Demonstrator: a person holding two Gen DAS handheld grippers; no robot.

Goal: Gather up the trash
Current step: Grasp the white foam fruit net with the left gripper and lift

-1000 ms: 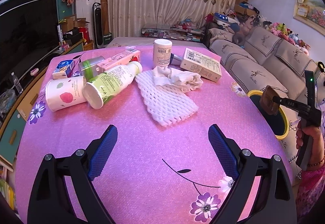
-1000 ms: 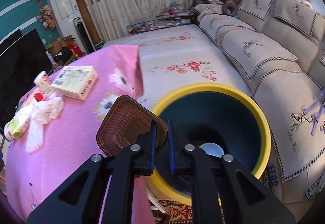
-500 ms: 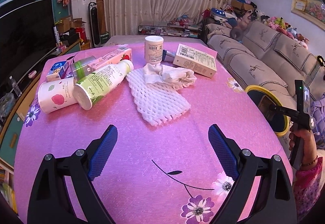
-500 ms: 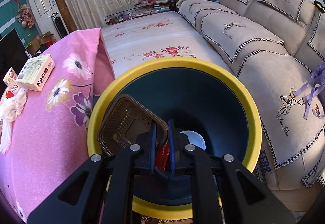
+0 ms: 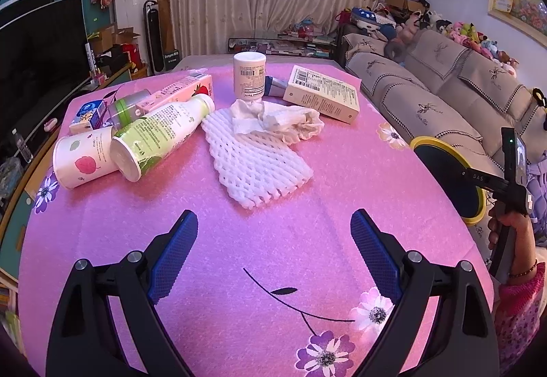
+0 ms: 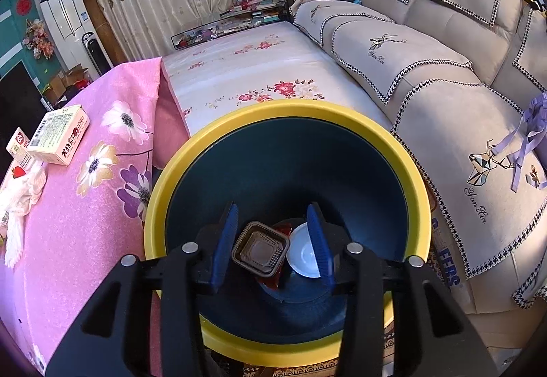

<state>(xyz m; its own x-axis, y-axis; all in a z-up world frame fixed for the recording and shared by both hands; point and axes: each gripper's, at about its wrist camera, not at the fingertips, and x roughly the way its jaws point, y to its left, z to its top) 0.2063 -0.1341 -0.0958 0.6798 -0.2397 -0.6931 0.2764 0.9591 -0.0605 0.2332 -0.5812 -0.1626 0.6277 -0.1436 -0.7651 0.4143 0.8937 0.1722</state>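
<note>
My right gripper [image 6: 273,242] is open above the yellow-rimmed dark bin [image 6: 191,168]. A brown plastic tray [image 6: 259,248] lies at the bin's bottom beside a white lid [image 6: 304,255] and something red. My left gripper [image 5: 273,254] is open and empty over the pink table [image 5: 307,206]. On the table lie a white foam net [image 5: 253,165], crumpled tissue [image 5: 273,120], a green-labelled bottle [image 5: 160,134], a paper cup [image 5: 82,161], a white jar [image 5: 249,74], a flat carton [image 5: 323,93] and small boxes at the left. The bin [image 5: 448,178] stands at the table's right edge.
A beige sofa [image 6: 427,69] runs along the right, close behind the bin. A white flowered cover [image 6: 239,69] lies beyond the pink cloth. A TV [image 5: 37,45] and low cabinet stand left of the table. The person's hand [image 5: 509,230] holds the right gripper.
My right gripper moved over the bin, opened and let the brown tray drop to the bottom. My left gripper stayed open and shifted slightly.
</note>
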